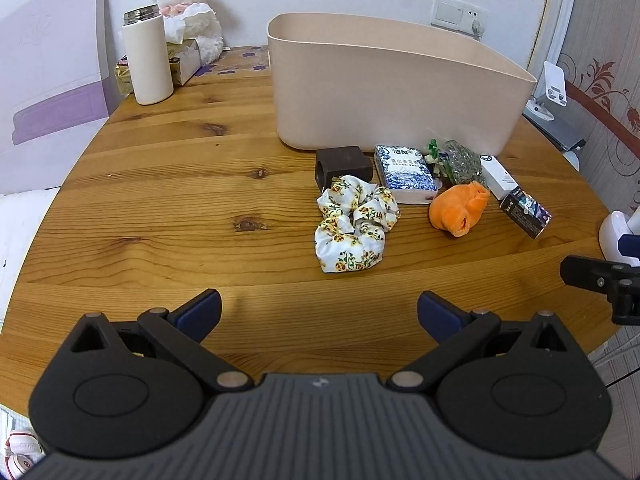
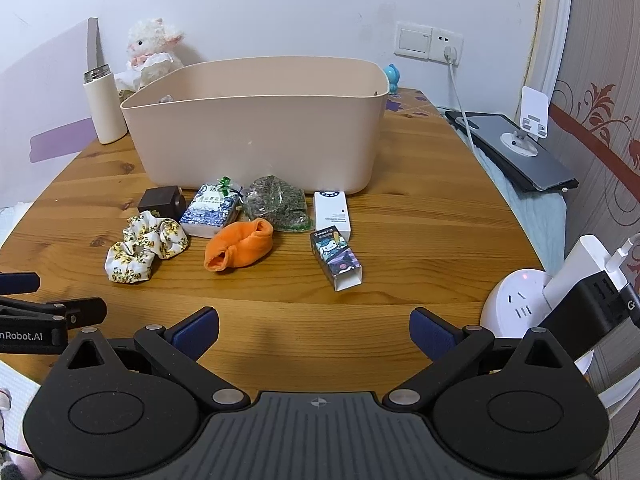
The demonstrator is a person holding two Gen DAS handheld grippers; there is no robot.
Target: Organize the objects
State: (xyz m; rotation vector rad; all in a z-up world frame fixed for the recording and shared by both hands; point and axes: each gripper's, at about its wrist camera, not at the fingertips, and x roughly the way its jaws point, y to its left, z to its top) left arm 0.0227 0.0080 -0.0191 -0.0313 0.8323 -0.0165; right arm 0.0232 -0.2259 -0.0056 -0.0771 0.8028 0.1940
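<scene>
A beige plastic bin (image 1: 384,92) (image 2: 256,140) stands on the round wooden table (image 1: 160,200) (image 2: 420,220). In front of it lie a floral scrunchie (image 1: 352,224) (image 2: 144,248), a dark brown block (image 1: 344,162) (image 2: 162,202), a blue-and-white tissue pack (image 1: 406,174) (image 2: 212,212), an orange cloth (image 1: 458,208) (image 2: 240,250), a bag of dried herbs (image 1: 460,162) (image 2: 278,204), a white box (image 1: 498,176) (image 2: 332,212) and a cartoon-print box (image 1: 526,212) (image 2: 336,262). My left gripper (image 1: 319,314) is open and empty near the table's front edge. My right gripper (image 2: 314,330) is open and empty too.
A white thermos (image 1: 146,58) (image 2: 104,106) and a plush lamb (image 1: 192,12) (image 2: 150,52) stand at the back left. A white power strip with adapters (image 2: 560,300) sits at the right edge. A dark tablet with a phone stand (image 2: 520,148) lies beyond the table's right side.
</scene>
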